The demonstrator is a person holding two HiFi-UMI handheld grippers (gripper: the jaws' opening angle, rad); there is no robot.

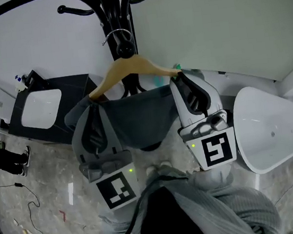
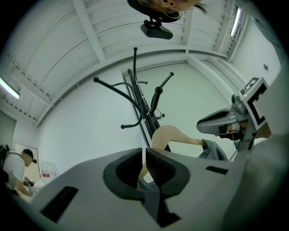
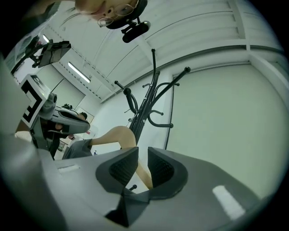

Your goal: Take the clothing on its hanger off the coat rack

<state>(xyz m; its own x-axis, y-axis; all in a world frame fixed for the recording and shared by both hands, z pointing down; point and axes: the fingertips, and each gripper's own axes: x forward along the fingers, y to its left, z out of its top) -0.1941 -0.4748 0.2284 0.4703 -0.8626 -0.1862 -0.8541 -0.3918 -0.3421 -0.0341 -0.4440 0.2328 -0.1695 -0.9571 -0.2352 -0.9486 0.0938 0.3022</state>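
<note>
hanger (image 1: 129, 67) with grey clothing (image 1: 135, 115) hooked on coat rack (image 1: 114, 16) trunk | left gripper (image 1: 92, 102) clamped on left arm | right gripper (image 1: 180, 77) barely apart round right arm | we tighten right, lift level until hook clears

I count one coat rack (image 1: 114, 16), one wooden hanger (image 1: 129, 68), one grey garment (image 1: 136, 121). Two in my hands: left gripper (image 1: 92, 104), right gripper (image 1: 180, 78).

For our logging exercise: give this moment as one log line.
hanger: hooked on coat rack | left gripper: shut on hanger | right gripper: jaws apart around hanger | garment: on hanger
</note>
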